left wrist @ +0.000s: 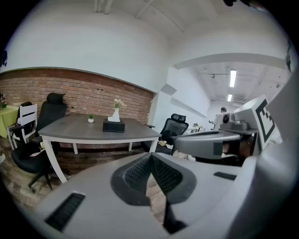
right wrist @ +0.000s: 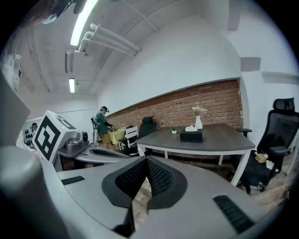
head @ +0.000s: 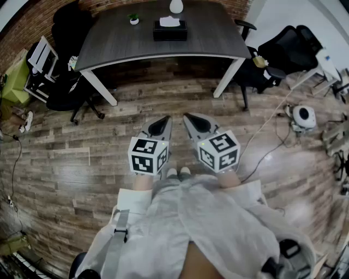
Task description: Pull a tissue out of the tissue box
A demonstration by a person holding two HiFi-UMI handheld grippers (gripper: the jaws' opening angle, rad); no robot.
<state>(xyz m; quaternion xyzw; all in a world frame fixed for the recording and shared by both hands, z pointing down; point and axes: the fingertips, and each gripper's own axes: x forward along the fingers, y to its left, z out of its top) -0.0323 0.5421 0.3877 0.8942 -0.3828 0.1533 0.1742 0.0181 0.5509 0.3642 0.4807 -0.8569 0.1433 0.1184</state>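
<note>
Black rectangular tissue box (head: 169,30) sits far ahead on the grey table (head: 114,38), centred between left gripper (head: 162,121) and right gripper (head: 191,120), neither nearer, both closed and empty.

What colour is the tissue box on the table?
The tissue box is black, with a white tissue on top. It shows best in the head view.

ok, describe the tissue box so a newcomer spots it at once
Find the dark grey table with white legs by the brick wall. Toward its far side sits the tissue box, just in front of a white vase, a small potted plant left of it. It is the only black, rectangular thing there, a white tissue poking from its top.
</note>
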